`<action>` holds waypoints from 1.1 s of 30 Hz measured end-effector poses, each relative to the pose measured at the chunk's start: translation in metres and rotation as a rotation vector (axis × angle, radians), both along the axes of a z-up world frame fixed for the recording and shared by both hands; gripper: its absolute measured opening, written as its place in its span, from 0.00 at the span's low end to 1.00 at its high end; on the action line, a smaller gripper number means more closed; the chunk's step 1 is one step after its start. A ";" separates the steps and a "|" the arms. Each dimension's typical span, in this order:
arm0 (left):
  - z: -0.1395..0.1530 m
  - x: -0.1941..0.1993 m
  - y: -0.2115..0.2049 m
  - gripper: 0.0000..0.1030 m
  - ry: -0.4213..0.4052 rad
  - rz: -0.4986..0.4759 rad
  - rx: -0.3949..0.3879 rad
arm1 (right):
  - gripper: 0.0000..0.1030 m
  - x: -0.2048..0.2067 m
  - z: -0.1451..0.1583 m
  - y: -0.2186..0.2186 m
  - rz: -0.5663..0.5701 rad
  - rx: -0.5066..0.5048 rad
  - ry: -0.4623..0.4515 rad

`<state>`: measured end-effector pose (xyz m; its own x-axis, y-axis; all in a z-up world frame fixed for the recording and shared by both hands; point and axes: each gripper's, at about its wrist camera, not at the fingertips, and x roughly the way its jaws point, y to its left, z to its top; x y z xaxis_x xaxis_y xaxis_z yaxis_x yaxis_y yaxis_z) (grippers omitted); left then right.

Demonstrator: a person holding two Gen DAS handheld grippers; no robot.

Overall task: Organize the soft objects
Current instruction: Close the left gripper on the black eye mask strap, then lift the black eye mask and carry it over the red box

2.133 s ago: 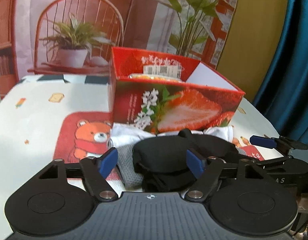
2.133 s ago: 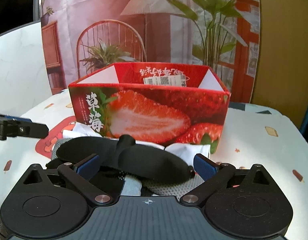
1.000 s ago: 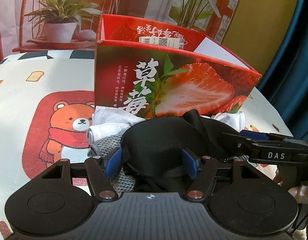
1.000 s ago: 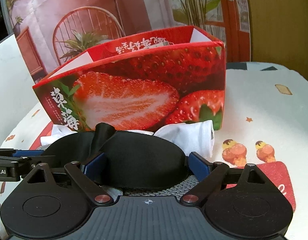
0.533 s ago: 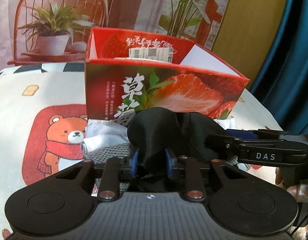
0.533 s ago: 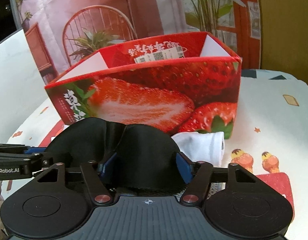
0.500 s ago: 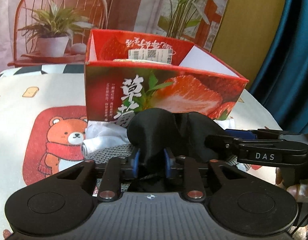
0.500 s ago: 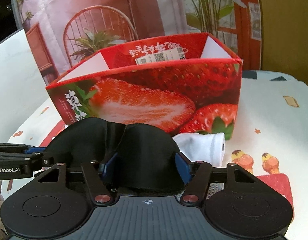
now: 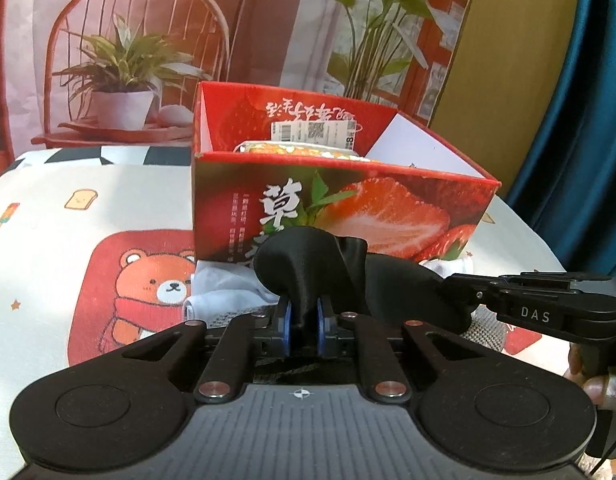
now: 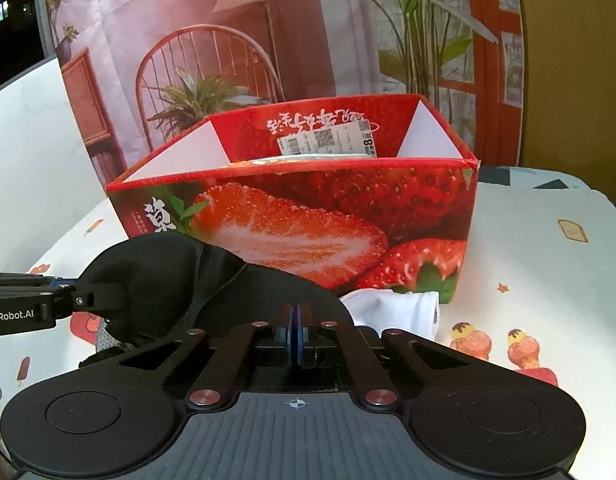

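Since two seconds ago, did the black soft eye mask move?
Yes. The black soft eye mask rose: bunched in the left tool, it now overlaps the red strawberry box, off the grey knit cloth.

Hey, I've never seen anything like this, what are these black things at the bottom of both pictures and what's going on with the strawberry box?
Those black shapes are hand-held grippers, one in each of a person's hands, each with a wide-angle camera looking forward along its two fingers. So one picture is from the left tool, the other from the right.

The left gripper is shut on a fold of a black eye mask; its blue pads pinch the fabric. The right gripper is shut too, on the other end of the mask. Each tool shows from the side in the other's picture.

Everything sits on a table with a cartoon-print cloth. Behind the mask stands an open strawberry box, with something pale and orange already inside. In front of it lie white socks and a grey knit piece.
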<state>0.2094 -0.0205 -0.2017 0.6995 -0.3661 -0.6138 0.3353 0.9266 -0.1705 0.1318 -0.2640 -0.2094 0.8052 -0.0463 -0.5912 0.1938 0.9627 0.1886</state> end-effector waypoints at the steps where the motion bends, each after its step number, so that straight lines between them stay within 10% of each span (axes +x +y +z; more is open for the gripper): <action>1: -0.001 0.000 0.001 0.13 0.003 0.001 -0.002 | 0.03 0.000 -0.001 0.000 -0.001 0.004 0.003; 33: -0.030 -0.002 0.014 0.16 0.079 0.020 -0.061 | 0.54 -0.012 -0.021 -0.020 -0.072 0.143 0.010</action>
<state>0.2076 -0.0063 -0.2320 0.6571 -0.3911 -0.6444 0.3001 0.9199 -0.2523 0.1193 -0.2838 -0.2307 0.7969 -0.0187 -0.6038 0.2638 0.9099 0.3201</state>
